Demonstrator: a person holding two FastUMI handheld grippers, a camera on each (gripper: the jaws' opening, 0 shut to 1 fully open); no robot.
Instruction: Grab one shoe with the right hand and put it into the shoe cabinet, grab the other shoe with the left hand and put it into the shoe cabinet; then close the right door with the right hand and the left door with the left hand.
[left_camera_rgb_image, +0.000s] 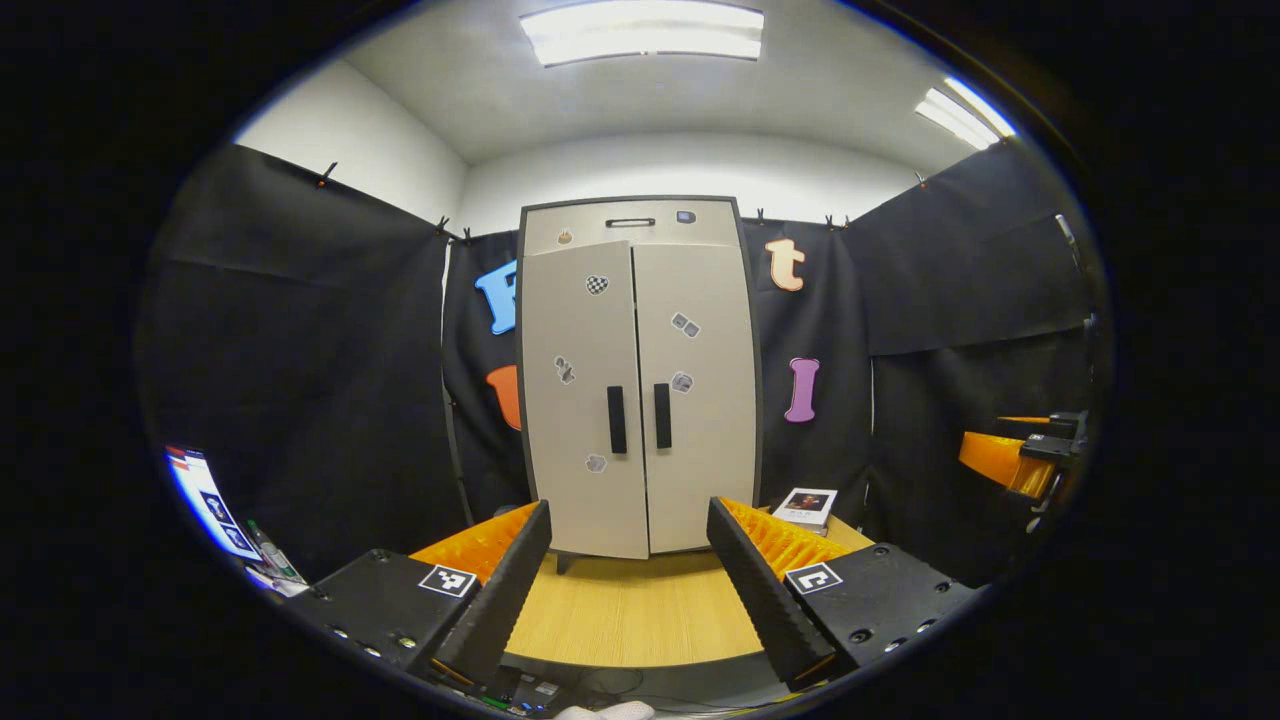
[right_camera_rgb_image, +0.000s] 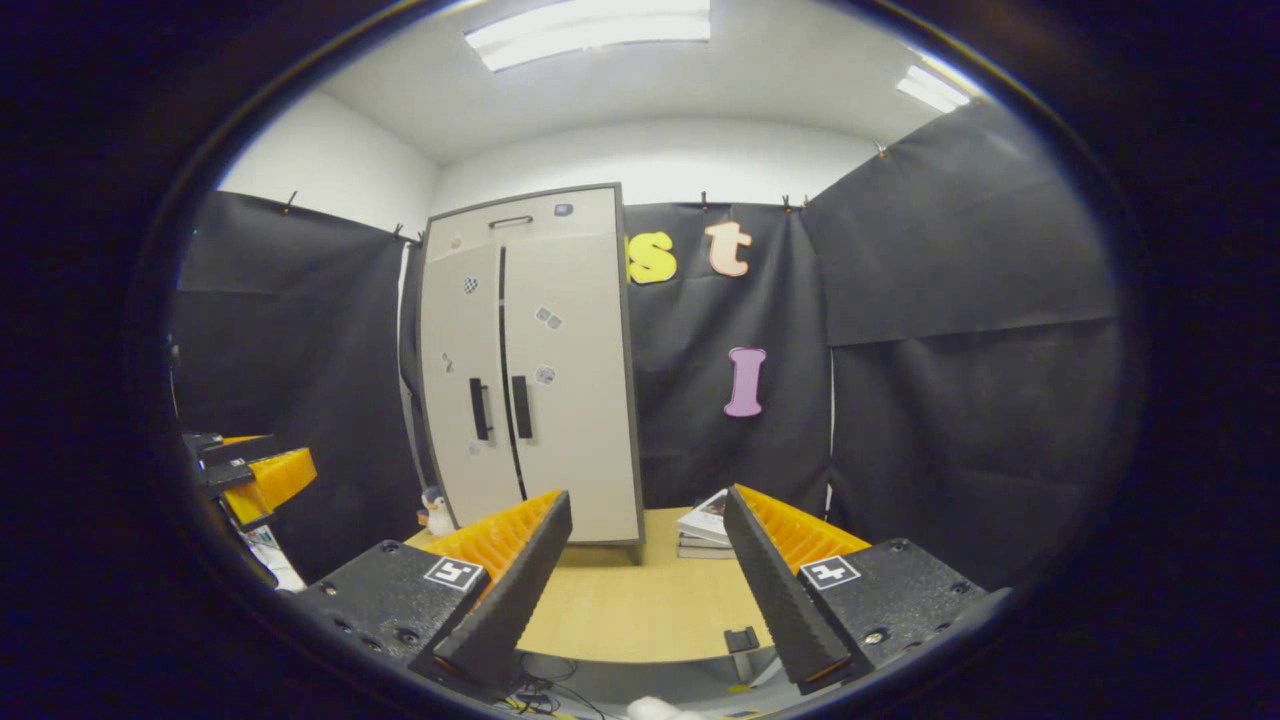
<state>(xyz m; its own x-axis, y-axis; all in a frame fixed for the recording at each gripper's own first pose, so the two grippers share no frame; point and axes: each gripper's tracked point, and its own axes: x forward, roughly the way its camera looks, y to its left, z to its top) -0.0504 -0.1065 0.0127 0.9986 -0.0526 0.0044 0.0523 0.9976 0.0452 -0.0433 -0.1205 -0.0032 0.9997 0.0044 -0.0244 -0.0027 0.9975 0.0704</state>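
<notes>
Both doors of the shoe cabinet (left_camera_rgb_image: 638, 380) on the bench (left_camera_rgb_image: 640, 610) look closed, no shoes outside — judging the task done; left hand-held gripper (left_camera_rgb_image: 630, 590) and right hand-held gripper (right_camera_rgb_image: 648, 590) both released, empty, backed off — nothing left but retreat.

You stand in a booth hung with black cloth walls (right_camera_rgb_image: 960, 300), a white ceiling (left_camera_rgb_image: 640, 110) with bright strip lights (left_camera_rgb_image: 640, 30) overhead, a pale wooden tabletop (left_camera_rgb_image: 630, 610) before you.
</notes>
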